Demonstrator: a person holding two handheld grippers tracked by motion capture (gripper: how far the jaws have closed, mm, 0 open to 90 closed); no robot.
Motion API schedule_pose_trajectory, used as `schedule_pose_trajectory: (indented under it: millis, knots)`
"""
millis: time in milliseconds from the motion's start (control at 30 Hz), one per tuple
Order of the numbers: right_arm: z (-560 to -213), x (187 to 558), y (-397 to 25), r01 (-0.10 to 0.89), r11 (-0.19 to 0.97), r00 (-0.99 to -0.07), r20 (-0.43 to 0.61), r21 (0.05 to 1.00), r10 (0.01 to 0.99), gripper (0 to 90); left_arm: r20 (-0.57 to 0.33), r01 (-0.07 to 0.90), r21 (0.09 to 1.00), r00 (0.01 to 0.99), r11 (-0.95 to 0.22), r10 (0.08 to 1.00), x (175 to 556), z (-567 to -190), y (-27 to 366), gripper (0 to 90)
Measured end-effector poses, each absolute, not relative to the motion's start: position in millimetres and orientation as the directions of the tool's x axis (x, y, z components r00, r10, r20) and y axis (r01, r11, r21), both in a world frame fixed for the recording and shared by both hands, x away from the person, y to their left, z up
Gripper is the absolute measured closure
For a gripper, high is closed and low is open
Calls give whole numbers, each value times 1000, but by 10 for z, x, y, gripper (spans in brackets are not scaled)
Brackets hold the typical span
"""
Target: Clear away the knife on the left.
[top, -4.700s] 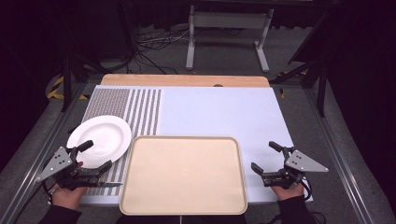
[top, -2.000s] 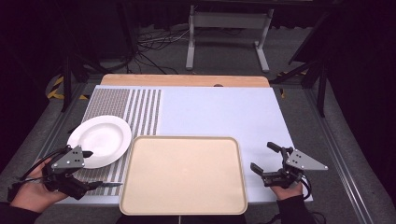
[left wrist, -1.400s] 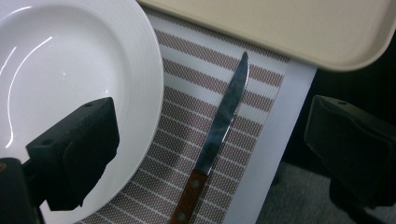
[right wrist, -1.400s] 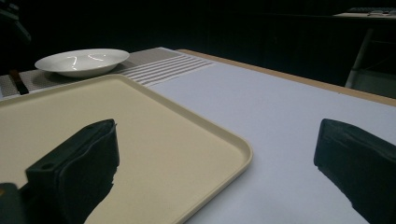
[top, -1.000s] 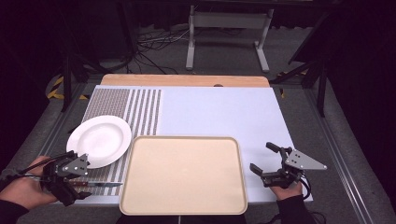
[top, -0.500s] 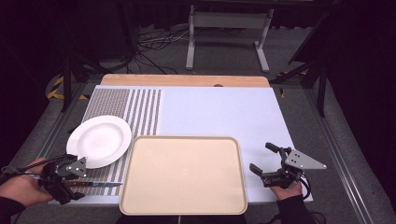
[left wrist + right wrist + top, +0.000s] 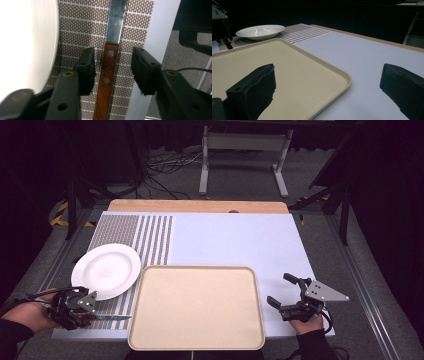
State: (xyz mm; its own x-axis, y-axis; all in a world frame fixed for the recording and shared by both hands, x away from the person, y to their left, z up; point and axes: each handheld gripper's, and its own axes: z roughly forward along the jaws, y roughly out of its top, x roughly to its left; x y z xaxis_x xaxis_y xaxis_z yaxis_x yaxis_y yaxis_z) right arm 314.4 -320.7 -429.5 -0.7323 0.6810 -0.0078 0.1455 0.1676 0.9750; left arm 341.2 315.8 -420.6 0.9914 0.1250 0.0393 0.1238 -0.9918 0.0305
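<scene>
Left gripper view — left tool (image 7: 113, 68) open, straddling knife (image 7: 107, 75)

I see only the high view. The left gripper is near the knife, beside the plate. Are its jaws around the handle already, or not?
Observer: Yes. In the left gripper view the left gripper is open, with one jaw on each side of the knife; neither jaw touches the wooden handle.
Operator: Which part of the handle is between the jaws?
Observer: The end near the blade, by the first rivet. A second rivet sits lower.
Operator: Is the plate in the way?
Observer: The plate rim runs close beside one jaw, with a strip of woven placemat showing between them.
Operator: And the right gripper?
Observer: The right gripper is open, its jaws on either side of the near corner of the tray, holding nothing.
</scene>
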Motion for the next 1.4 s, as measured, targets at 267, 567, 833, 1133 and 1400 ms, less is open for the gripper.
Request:
schedule_pose_trajectory:
  millis: [267,567,833,1133,1400]
  knots:
    - [-4300,3144,-3204,148,168,-737,-4,975,676,13,48,79,-41,996,-996,77,3444,-4237,3120,726]
    - [-4302,3143,-3202,145,171,-742,-7,975,670,13,45,37,-77,998,-996,33,3440,-4252,3081,772]
    - [-4304,3141,-3206,150,167,-742,0,975,670,13,52,32,-91,998,-995,27,3430,-4242,3072,776]
    - [-4310,3151,-3206,155,166,-745,4,974,667,13,62,53,-79,997,-995,48,3432,-4228,3124,776]
    - [-4306,3148,-3214,156,162,-741,7,974,672,13,66,101,-49,993,-994,98,3424,-4051,3157,777]
